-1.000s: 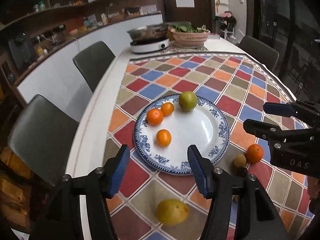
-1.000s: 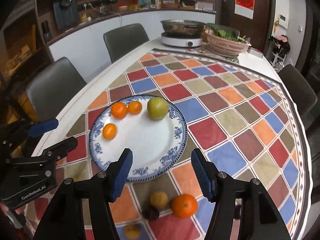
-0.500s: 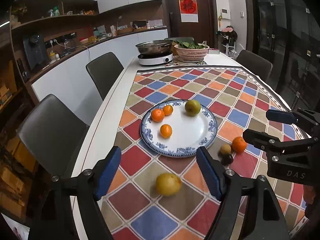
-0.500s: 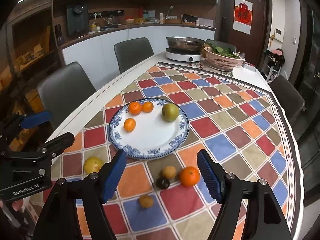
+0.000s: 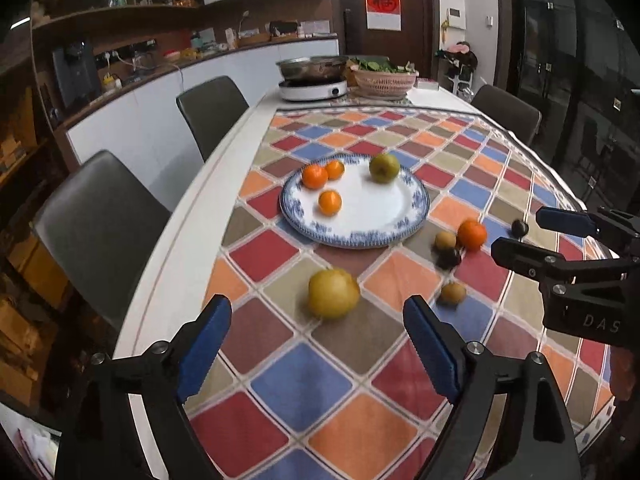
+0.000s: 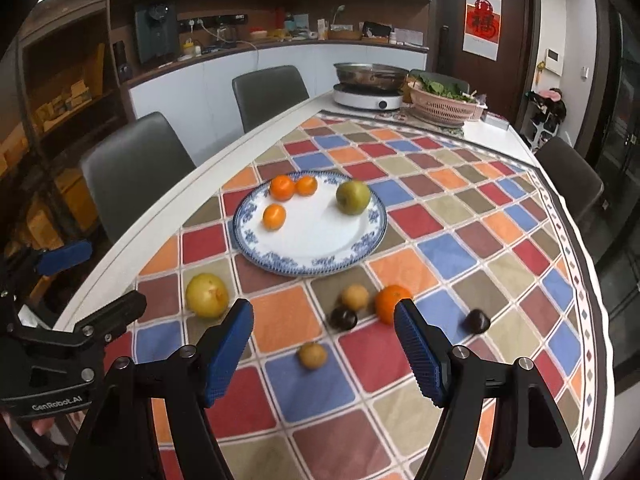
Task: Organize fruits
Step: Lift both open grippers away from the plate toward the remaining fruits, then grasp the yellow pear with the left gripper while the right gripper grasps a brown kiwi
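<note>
A blue-and-white plate [image 5: 384, 216] [image 6: 316, 240] holds three small oranges [image 5: 329, 202] and a green fruit [image 5: 384, 167]. Nearer on the checked cloth lie a yellow fruit [image 5: 333, 293] [image 6: 207, 294], an orange [image 6: 390, 300], two small brown fruits [image 6: 355, 297] and two dark ones [image 6: 343, 317]. My left gripper [image 5: 317, 306] hovers short of the yellow fruit, its jaws opening with nothing between the pads. Over the loose fruits my right gripper [image 6: 323, 312] stands open and empty, with another small brown fruit [image 6: 312, 355] below its gap.
At the far end of the table stand a pan on a white cooker [image 5: 313, 80] and a basket of greens [image 5: 384, 78]. Grey chairs [image 5: 100, 232] line the left edge, with another chair [image 5: 508, 108] at the far right. The cloth ends near the right table edge.
Both grippers have drawn back from the plate toward the near end of the table, bringing the loose fruits into view. Both pairs of jaws stand wider than before.
</note>
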The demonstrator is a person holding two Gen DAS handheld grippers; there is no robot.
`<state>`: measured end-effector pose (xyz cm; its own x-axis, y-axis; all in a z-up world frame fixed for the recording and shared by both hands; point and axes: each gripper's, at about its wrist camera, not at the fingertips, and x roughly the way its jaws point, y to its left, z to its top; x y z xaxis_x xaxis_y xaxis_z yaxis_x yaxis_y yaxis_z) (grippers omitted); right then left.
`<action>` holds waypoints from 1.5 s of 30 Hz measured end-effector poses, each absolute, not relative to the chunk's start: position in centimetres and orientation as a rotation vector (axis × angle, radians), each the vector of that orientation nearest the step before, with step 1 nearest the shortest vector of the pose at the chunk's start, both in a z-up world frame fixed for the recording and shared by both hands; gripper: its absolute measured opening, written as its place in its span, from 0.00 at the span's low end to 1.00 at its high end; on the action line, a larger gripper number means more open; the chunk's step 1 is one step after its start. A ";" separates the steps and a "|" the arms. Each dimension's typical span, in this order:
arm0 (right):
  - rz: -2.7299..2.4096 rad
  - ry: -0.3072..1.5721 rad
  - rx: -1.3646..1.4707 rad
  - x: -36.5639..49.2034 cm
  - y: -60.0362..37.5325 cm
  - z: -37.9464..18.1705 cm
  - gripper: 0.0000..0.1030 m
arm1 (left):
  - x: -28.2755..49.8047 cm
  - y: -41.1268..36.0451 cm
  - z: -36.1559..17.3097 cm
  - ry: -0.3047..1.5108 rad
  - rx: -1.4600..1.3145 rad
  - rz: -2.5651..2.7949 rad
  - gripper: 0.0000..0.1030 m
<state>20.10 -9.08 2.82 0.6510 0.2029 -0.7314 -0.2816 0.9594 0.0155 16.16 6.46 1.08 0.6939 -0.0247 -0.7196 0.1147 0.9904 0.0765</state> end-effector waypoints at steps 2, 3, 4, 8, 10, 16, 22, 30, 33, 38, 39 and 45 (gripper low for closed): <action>0.268 0.830 -0.108 19.5 -9.0 2.0 0.71 | 15.7 6.6 0.3 0.815 0.119 -0.080 0.86; 0.265 0.835 -0.108 19.4 -9.0 1.7 0.71 | 15.5 6.6 -0.1 0.823 0.118 -0.080 0.86; 0.262 0.845 -0.107 19.1 -9.0 1.3 0.71 | 15.3 6.7 -0.4 0.827 0.118 -0.080 0.86; 0.254 0.880 -0.107 18.6 -8.9 -0.1 0.71 | 14.9 6.7 -1.7 0.854 0.121 -0.088 0.86; 0.251 0.892 -0.109 18.5 -8.9 -0.7 0.71 | 14.9 6.8 -2.1 0.861 0.128 -0.087 0.86; 0.229 0.921 -0.115 18.6 -8.9 -2.0 0.71 | 15.3 6.7 -3.4 0.891 0.155 -0.094 0.86; 0.228 0.954 -0.126 18.8 -8.6 -3.2 0.71 | 16.0 7.0 -4.5 0.916 0.169 -0.114 0.86; 0.226 0.959 -0.145 19.7 -8.4 -3.9 0.71 | 18.1 6.4 -4.4 0.890 0.242 -0.178 0.86; 0.232 0.965 -0.138 20.4 -8.4 -4.1 0.70 | 19.4 6.1 -4.5 0.896 0.268 -0.191 0.86; 0.237 0.990 -0.144 21.5 -8.1 -4.8 0.64 | 21.1 6.1 -4.9 0.915 0.279 -0.200 0.86; 0.238 0.991 -0.147 21.6 -8.0 -4.9 0.64 | 21.4 6.1 -5.0 0.918 0.277 -0.201 0.86; 0.257 1.024 -0.131 22.6 -7.8 -5.6 0.58 | 22.8 6.2 -5.6 0.941 0.248 -0.198 0.86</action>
<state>22.61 -7.81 -5.57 0.4935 0.1503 -0.8567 -0.2723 0.9621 0.0119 22.85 6.24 -5.61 0.5741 -0.0600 -0.8166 0.2745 0.9537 0.1230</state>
